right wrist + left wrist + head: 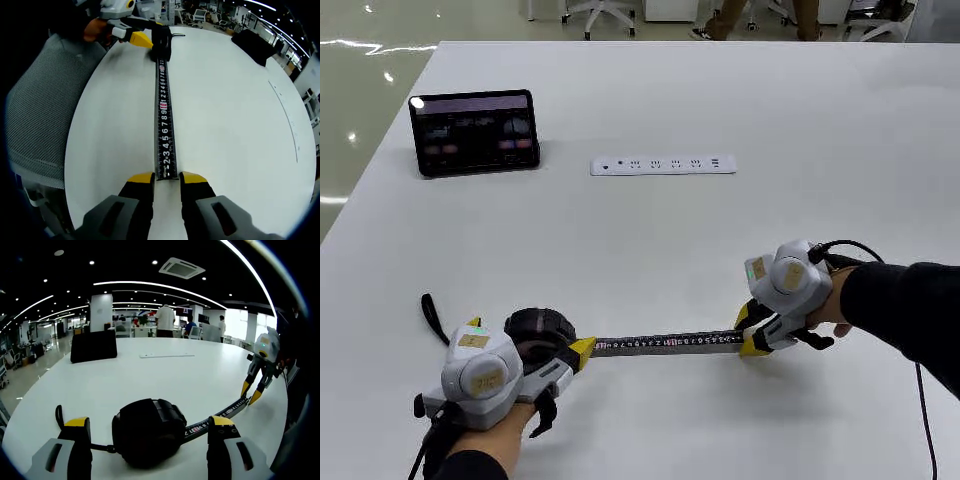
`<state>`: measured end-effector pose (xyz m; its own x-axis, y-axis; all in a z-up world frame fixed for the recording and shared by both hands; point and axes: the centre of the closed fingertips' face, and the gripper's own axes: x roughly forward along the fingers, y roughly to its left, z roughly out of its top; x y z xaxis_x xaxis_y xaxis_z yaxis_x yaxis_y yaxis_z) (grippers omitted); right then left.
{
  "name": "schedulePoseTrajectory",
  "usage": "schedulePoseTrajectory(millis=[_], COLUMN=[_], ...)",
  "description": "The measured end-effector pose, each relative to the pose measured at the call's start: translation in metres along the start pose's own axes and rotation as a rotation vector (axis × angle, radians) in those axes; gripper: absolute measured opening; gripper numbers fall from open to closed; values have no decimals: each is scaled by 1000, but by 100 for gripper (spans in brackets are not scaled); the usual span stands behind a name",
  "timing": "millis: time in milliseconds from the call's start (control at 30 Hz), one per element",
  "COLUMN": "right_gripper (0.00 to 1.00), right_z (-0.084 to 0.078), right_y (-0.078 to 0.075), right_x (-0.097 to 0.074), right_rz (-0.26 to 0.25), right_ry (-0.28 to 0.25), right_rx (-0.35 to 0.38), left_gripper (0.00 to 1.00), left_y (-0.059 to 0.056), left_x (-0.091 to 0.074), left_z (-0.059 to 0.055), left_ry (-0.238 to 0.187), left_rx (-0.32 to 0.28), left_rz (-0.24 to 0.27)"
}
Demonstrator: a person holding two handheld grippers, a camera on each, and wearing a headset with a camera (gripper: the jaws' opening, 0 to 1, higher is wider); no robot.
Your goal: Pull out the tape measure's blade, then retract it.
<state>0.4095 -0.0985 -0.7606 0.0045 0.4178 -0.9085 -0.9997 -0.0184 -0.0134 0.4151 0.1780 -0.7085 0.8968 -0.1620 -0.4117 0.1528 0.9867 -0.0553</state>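
The black tape measure case (538,333) lies on the white table near its front left. My left gripper (530,338) stands open, with the case (149,432) between its yellow-tipped fingers and a small gap on each side. The blade (665,343) runs flat along the table to the right. My right gripper (751,331) is shut on the blade's end (166,172). In the right gripper view the numbered blade (165,115) stretches away to the case (162,46), where the left gripper (134,37) is. The left gripper view has the right gripper (252,392) at the blade's far end.
A dark tablet (475,130) stands at the back left and a white power strip (663,165) lies mid-table. The case's black strap (432,317) trails to the left. A cable (923,400) hangs by the right sleeve. People stand beyond the table's far edge (165,322).
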Motion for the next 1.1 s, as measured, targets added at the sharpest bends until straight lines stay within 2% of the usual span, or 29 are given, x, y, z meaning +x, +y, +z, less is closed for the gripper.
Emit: schedulePoseTrajectory(millis=[167,367,433,500,533,567,600,700,800,867,1000,1100], right_gripper=[12,12,11,11,11,11,11,11,11,11,11,11], right_z=[1,2,2,2,1,1,2,2,2,1,1,0], right_y=[3,5,5,4,5,5,2,2,2,3,3,2], right_x=[0,1,2,2,2,2,2,2,3,3,3,2], right_rz=[10,3,-7,-14,-17,-18,-16,-16,-22,-24,-24,-25], right_ry=[10,42,60,81,88,97,95,109,121,121,113,99], right_rx=[-16,-34,-21,-5,33,79,55,80,104,98,84,86], left_gripper=[91,83,82,82,81,80,78,74,66,62,62,61], left_y=[-3,-5,-2,3,4,5,6,4,0,4,2,0], left_x=[1,2,5,7,8,9,10,10,10,11,10,11], left_z=[2,0,1,0,1,-1,-2,-3,-4,-6,-6,-8], left_ry=[-4,16,18,28,28,38,43,50,61,69,72,101], left_rx=[-6,-34,-41,-13,-15,-41,-56,-66,-101,-89,-72,-15], left_rz=[-10,-17,-3,31,36,39,42,41,28,44,43,49])
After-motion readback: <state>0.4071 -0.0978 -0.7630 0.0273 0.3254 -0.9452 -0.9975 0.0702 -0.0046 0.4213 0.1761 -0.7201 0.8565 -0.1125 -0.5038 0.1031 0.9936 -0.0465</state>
